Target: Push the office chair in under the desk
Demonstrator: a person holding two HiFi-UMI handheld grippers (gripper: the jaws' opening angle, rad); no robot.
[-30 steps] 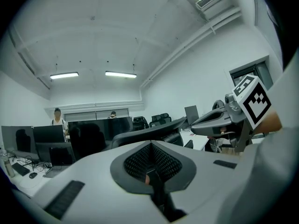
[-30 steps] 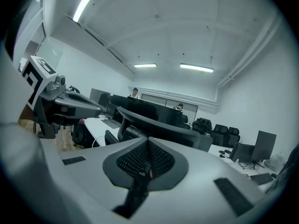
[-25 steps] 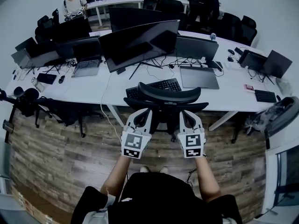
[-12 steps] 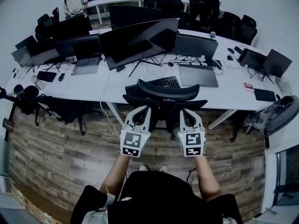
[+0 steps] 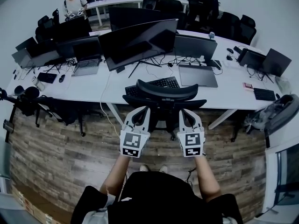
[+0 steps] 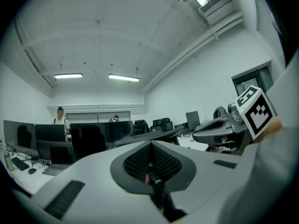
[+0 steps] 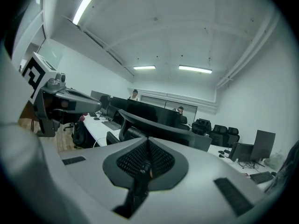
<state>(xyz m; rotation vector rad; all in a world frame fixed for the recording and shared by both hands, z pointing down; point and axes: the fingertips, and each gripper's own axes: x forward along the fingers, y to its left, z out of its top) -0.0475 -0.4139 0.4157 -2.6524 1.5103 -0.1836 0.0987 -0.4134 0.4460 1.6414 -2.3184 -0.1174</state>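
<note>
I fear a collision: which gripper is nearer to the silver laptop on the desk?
Left. The left gripper is diagonally right of the laptop; the right gripper is even farther right.

Ceiling tube lights (image 7: pixel 195 69) give even, cool brightness and soft shadows. Fisheye distortion bends the edges; corners darken and foregrounds blur.

Office chair (image 5: pixel 164 93) before the desk (image 5: pixel 229 98), left gripper (image 5: pixel 143 110) and right gripper (image 5: pixel 186 113) side by side behind it
</note>
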